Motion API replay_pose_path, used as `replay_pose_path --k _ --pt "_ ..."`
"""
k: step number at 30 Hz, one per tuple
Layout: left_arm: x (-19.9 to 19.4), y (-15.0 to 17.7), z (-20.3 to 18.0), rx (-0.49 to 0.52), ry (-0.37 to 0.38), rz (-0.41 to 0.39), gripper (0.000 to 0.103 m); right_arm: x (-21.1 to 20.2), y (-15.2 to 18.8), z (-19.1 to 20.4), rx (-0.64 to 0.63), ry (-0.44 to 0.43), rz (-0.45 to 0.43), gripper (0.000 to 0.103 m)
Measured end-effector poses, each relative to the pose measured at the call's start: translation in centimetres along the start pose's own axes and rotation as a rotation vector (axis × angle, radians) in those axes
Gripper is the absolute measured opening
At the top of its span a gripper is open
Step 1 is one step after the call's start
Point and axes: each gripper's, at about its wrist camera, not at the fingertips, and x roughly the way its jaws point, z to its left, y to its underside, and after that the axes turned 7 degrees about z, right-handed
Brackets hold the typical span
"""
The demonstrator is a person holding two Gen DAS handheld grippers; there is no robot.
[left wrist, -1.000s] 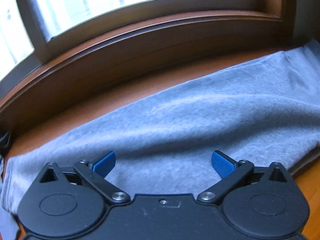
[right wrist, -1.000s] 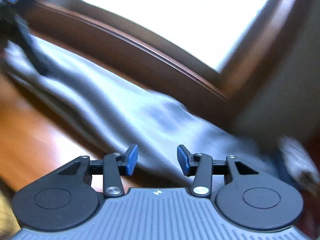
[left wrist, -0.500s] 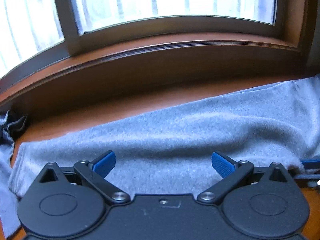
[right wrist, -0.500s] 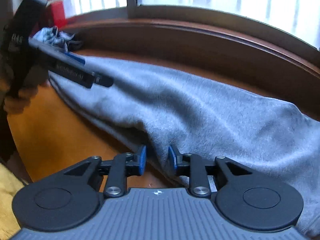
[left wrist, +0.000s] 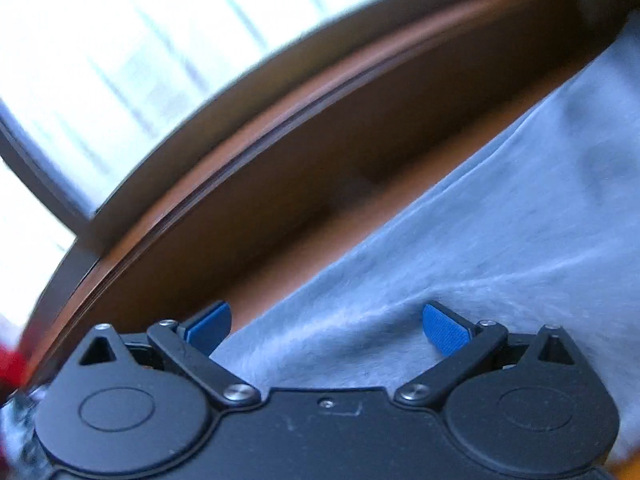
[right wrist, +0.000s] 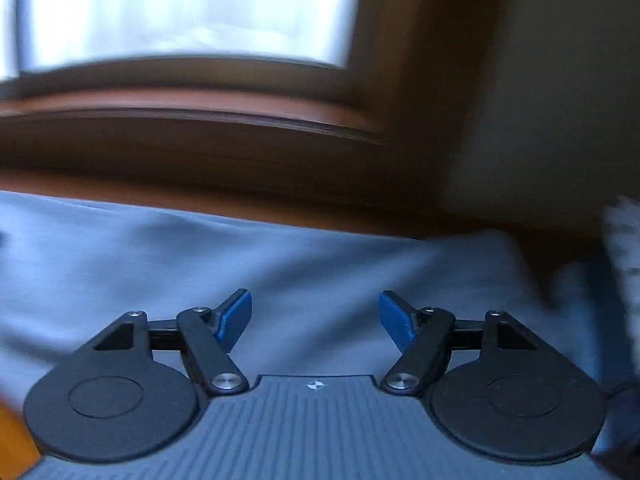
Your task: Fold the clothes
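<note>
A grey fleece garment (left wrist: 500,240) lies stretched along the brown wooden table below the window. It fills the lower half of the right wrist view (right wrist: 280,256) too. My left gripper (left wrist: 326,326) is open and empty, just above the garment near its far edge. My right gripper (right wrist: 316,316) is open and empty, low over the garment. Both views are blurred by motion.
A dark wooden window sill (left wrist: 304,120) runs along the back of the table (left wrist: 320,248). A wall corner (right wrist: 540,120) stands to the right. A pale fuzzy thing (right wrist: 624,240) shows at the right edge. Something red (left wrist: 8,364) shows at the far left.
My right gripper has opened wide and swung right, toward the garment's right end. My left gripper stays open and has tilted and shifted over the garment's far edge.
</note>
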Motion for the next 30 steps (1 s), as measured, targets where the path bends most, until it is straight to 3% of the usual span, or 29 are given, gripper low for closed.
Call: replay_pose_path --k 2,5,9,13,15,17,20,21,22,24,26,27,30 --pt "0.0 -0.3 -0.6 -0.030 -0.043 0.041 0.103 2.6 0.2 -3.3 0.012 0.079 0.054 0.072" --pt "-0.3 -0.3 -1.5 -0.055 -0.142 0.103 0.103 3.8 2.0 -6.5 0.079 0.030 0.092 0.071" --pt "-0.8 0.2 -2.0 -0.120 -0.249 0.209 0.103 1.6 4.1 -7.2 0.074 -0.021 0.133 0.071" --pt "-1.1 0.6 -1.6 -0.153 -0.280 0.296 0.103 -0.7 5.3 -7.9 0.026 -0.055 0.167 0.071" --pt "-1.9 0.9 -1.3 -0.124 -0.280 0.324 0.103 -1.7 3.9 -7.4 -0.005 -0.091 0.186 0.066" --pt "-3.4 0.5 -1.7 -0.076 -0.207 0.288 0.099 -3.9 2.5 -6.4 -0.093 -0.185 0.094 0.063" --pt "-5.9 -1.2 -2.5 0.008 0.021 0.140 0.093 -6.7 0.2 -4.0 -0.280 -0.356 -0.100 0.076" --pt "-6.5 -2.0 -3.1 0.039 0.090 0.090 0.090 -6.9 -0.7 -2.9 -0.341 -0.415 -0.134 0.077" --pt "-6.8 -2.9 -4.0 0.076 0.146 0.047 0.088 -6.5 -1.6 -1.7 -0.393 -0.471 -0.143 0.077" --pt "-6.8 -4.4 -5.6 0.157 0.223 -0.017 0.071 -5.2 -3.3 0.8 -0.490 -0.557 -0.138 0.073" --pt "-6.3 -5.5 -6.7 0.230 0.300 -0.072 0.064 -3.8 -4.6 3.6 -0.596 -0.571 -0.115 0.066" --pt "-6.0 -6.1 -7.2 0.267 0.339 -0.100 0.055 -3.2 -5.2 4.5 -0.642 -0.573 -0.109 0.061" --pt "-4.7 -7.3 -7.2 0.312 0.458 -0.127 0.049 -2.6 -6.3 6.0 -0.699 -0.639 -0.076 0.053"
